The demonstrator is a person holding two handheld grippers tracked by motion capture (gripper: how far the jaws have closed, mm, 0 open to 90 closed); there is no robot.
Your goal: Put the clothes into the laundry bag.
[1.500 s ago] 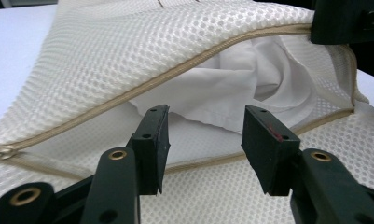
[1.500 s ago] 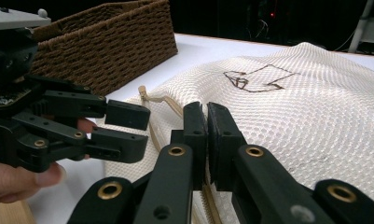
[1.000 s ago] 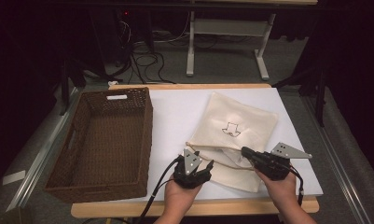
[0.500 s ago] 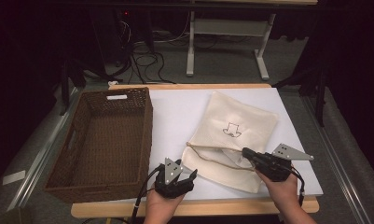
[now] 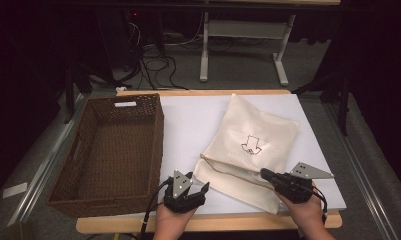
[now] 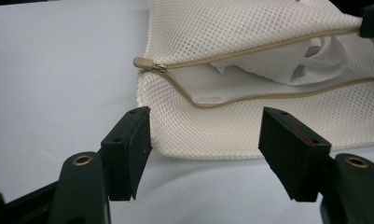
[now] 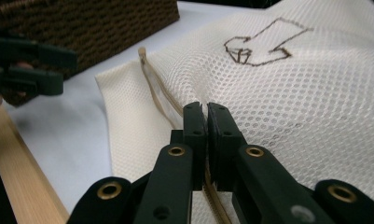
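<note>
On the white surface, a brown wicker basket stands at the left and a cream mesh laundry bag lies beside it, its zipper partly open over white cloth. The right tongs are pressed together, pinching the bag's zipper edge. The left tongs, which have just been opening, stand spread and empty just short of the bag's near corner.

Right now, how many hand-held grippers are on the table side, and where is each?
2. The left hand-held gripper sits open just off the mesh bag's near-left corner; the right hand-held gripper is shut on the bag's zipper edge.
</note>
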